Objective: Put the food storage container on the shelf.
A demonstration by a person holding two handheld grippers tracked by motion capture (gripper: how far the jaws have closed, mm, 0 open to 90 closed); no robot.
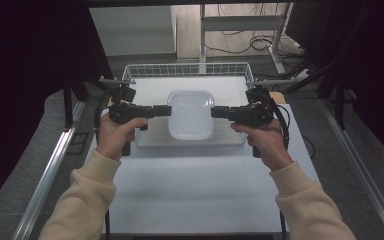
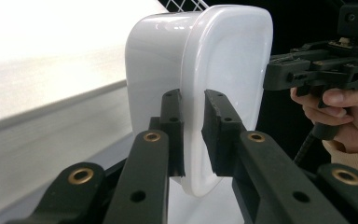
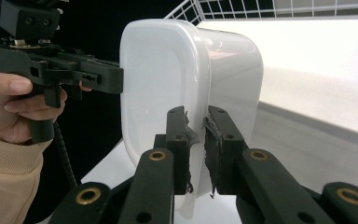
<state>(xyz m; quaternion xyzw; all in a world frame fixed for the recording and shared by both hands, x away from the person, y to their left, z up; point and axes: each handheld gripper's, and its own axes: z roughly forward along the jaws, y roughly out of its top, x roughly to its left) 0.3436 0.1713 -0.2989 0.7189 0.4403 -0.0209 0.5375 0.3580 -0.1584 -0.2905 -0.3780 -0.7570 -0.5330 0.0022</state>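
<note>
The person is holding a white tub [image 1: 190,114] by two opposite sides, one gripper on each. The left gripper [image 1: 166,111] is pinching the tub's left rim, jaws nearly closed with the lip between them; in the left gripper view the pads [image 2: 173,133] are pressing on either side of the rim [image 2: 193,140]. The right gripper [image 1: 216,112] is doing the same at the right rim, closed down on the lip, and its pads [image 3: 214,149] are looking frayed.

The tub is sitting over the tray [image 1: 232,141], about midway between its left and right edges and near its front edge, with the wire basket [image 1: 187,70] beyond at the table's far edge. Whether the tub is resting on the tray or hanging just above it, I cannot tell.

Judging from this, the step is carrying the tub level. To do it well, both hands should be moving together at the same height, keeping the squeeze steady, since the thin lip could be slipping from worn pads if one side is leading or twisting.
</note>
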